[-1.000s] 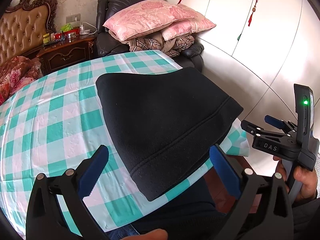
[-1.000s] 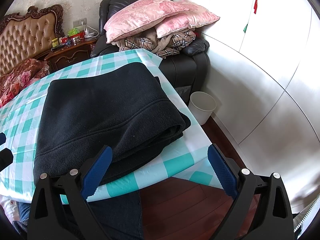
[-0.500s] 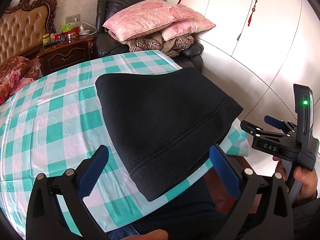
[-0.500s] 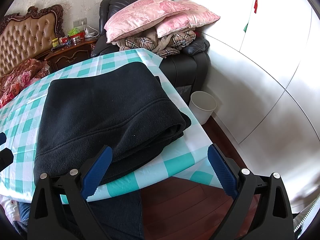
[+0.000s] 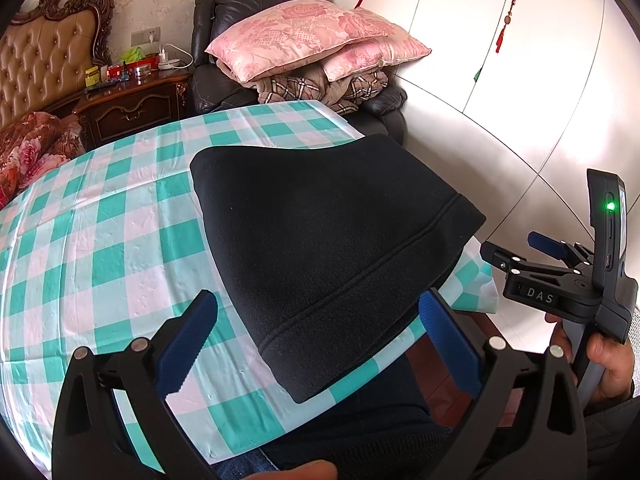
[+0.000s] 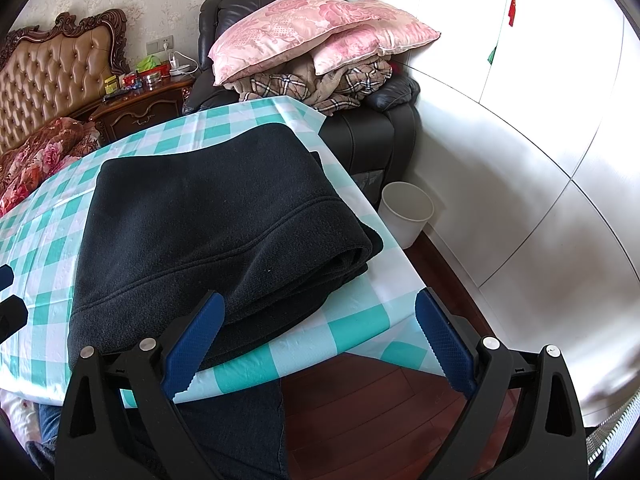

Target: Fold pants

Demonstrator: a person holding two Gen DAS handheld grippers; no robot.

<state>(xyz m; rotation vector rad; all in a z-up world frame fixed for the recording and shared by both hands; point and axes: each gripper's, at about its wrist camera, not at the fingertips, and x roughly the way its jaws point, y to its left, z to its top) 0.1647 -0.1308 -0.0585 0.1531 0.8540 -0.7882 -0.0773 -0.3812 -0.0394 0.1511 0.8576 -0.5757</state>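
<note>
black fleece pants [image 5: 328,248]: folded in a compact stack at the worktop's [image 5: 100,240] near right corner, likely finished | left gripper [image 5: 316,332]: fingers apart, empty, held off the near edge | right gripper [image 6: 316,340]: fingers apart, empty, clear of the stack

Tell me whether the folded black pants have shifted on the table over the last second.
No. The black pants lie at the same spot against the checked tablecloth squares and table edge in both views, with both tongs open and clear of them.
</note>
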